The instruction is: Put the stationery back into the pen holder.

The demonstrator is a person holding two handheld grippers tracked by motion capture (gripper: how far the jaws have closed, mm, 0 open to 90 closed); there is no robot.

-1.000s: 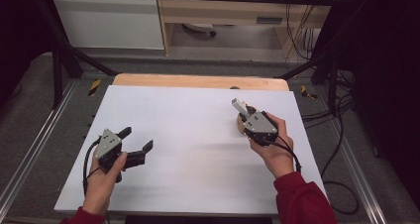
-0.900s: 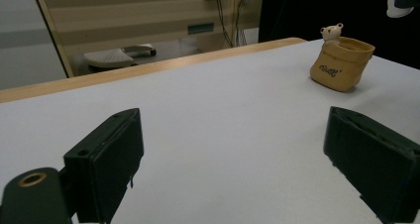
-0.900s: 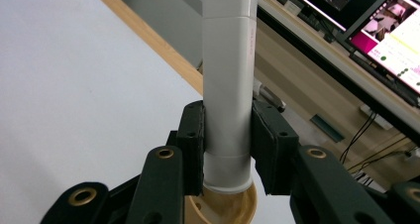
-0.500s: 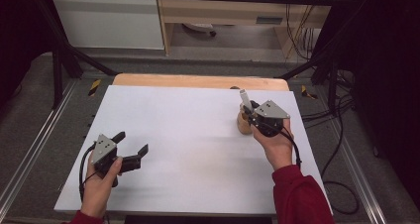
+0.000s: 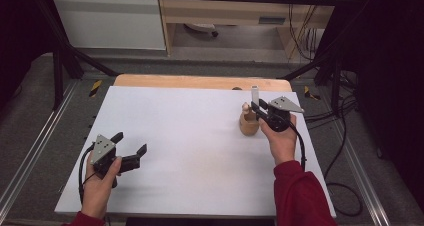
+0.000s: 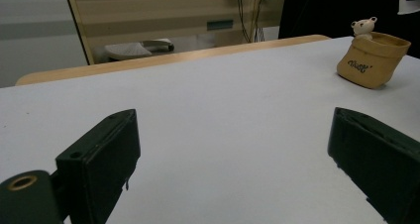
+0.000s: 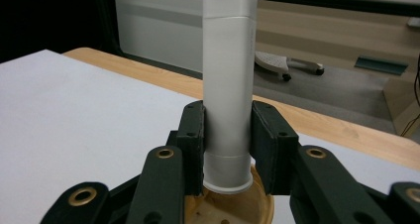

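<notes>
Since the earlier picture, my right gripper (image 5: 257,107) had carried the white tube (image 5: 255,94) from a slanted hold toward 12 o'clock and stood it upright over the tan holder (image 5: 248,125). My left gripper (image 5: 131,147) had meanwhile slid back toward 7 o'clock on the white table (image 5: 190,151), near its edge.

In the right gripper view, my two pads pinched the tube (image 7: 229,85) on both sides, and its lower end sat just above the holder's (image 7: 233,206) open mouth; whether it touched the rim I could not quite tell.

My left jaws stood spread wide with nothing between them.

By my count there was one tube, one holder (image 6: 372,58) with one little bear figure (image 6: 364,27) at its rim, and two grippers. The holder stood at about 2 o'clock on the table.
</notes>
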